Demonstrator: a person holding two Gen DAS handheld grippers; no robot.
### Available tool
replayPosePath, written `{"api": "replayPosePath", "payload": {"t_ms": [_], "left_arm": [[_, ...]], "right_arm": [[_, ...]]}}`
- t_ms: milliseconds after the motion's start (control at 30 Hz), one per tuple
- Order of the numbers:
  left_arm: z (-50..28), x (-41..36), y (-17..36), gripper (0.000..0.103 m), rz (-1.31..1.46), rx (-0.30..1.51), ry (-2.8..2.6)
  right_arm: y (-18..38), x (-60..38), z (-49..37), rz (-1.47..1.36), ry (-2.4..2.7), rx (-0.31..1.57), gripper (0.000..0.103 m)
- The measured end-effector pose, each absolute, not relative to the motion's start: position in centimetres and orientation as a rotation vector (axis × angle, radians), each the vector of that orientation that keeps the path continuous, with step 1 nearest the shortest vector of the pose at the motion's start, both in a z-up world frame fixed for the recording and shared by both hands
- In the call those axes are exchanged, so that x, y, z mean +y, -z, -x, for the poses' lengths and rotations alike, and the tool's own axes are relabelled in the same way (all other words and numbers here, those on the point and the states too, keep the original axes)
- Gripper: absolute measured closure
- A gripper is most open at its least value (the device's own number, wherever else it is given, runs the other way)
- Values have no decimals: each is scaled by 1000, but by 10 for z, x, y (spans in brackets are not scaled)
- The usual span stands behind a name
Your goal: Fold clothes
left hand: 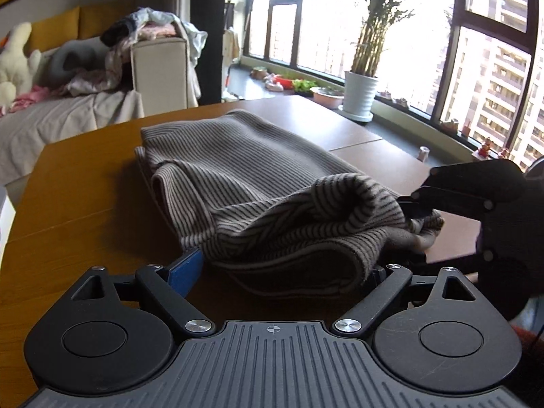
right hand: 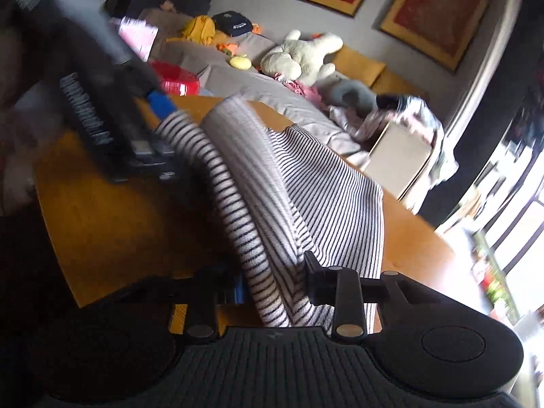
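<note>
Left wrist view: a striped knit garment (left hand: pixel 244 183) lies partly folded on the wooden counter (left hand: pixel 78 183), its far part flat toward the counter's far edge, its near end bunched into a thick roll close to the near edge. The left gripper (left hand: pixel 282 265) sits low at that near end with its jaws wide apart; the roll lies between them, and only the blue left pad (left hand: pixel 187 268) shows, beside the cloth, while the other fingertip is hidden behind the fabric. Whether either pad presses the cloth is hard to tell. At the right side the right gripper (left hand: pixel 416 209) comes in side-on, its jaws pinched on the garment's bunched corner near the counter's right edge. This view alone shows the window (left hand: pixel 476 68) and a potted plant (left hand: pixel 362 91) on the sill, plus a sofa (left hand: pixel 68 115) heaped with laundry.

Right wrist view: the frame is tilted and smeared. The same garment runs as a long roll from the near jaws across the counter (right hand: pixel 112 224). The right gripper (right hand: pixel 272 282) has its jaws closed on the roll's near end, one fingertip largely in shadow. The left gripper (right hand: pixel 159 105) appears at upper left, badly blurred, one blue pad beside the cloth. Only here are a plush toy (right hand: pixel 299 57) and framed pictures (right hand: pixel 438 10) on the wall seen.
</note>
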State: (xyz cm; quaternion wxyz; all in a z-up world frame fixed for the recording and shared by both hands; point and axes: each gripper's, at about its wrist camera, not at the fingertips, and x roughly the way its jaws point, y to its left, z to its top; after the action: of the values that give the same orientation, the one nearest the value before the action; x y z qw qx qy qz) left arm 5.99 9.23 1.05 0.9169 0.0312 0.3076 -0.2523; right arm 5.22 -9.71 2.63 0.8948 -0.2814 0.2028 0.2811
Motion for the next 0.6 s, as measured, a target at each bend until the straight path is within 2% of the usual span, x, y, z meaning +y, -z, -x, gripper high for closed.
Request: {"api": "replayPosePath", "payload": {"t_ms": [133,233,333,433,600], "left_arm": [[-46,122,-41,7,1,534,574],[-62,127,-51,7,-10,481,515],[-98,114,-39,14,-54,522,503],[-123,98,-15,27,-163,591,487],[-134,101,6,26,-168,645,560]], "right_arm": [[-55,-114,-49,550,-624,490,77],[-67,-117,-39,614,-663,513,77],[-73,-113,-24,737,-685,509,77],[-103,-114,-24,777,-728,503,79],[-155,-109,-73,752,-824,488,79]]}}
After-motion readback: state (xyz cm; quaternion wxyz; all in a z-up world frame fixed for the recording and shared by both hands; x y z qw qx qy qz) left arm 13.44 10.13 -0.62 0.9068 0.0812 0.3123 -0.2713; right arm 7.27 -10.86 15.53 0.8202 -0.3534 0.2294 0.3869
